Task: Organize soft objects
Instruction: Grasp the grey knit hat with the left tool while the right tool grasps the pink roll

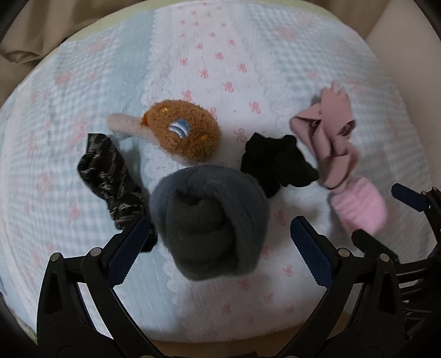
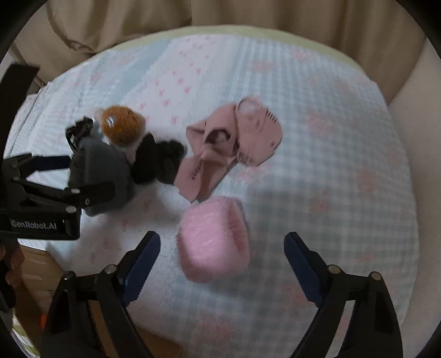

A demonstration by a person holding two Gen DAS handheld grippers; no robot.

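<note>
Evidently we straddle the grey sock roll point(image 1: 209, 225) with the left gripper point(image 1: 220, 245), jaws wide; right gripper point(image 2: 220, 264) likewise flanks the pink roll point(image 2: 215, 242) beside it.

Beige curtain point(image 2: 248, 16) hangs behind the quilted bed point(image 2: 344, 137).

Quilted bed point(image 1: 317, 68): grey sock roll point(image 1: 209, 225) central; brown plush point(image 1: 182, 132) behind, black sock point(image 1: 275, 162) right, fluffy pink roll point(image 2: 215, 242) further right.

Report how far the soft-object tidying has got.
Done: nothing looks sorted. In hand: left gripper open around the grey rolled bundle; right gripper open around the pink fuzzy roll. Left: brown plush, black cloth, pink garment, patterned black piece.
</note>
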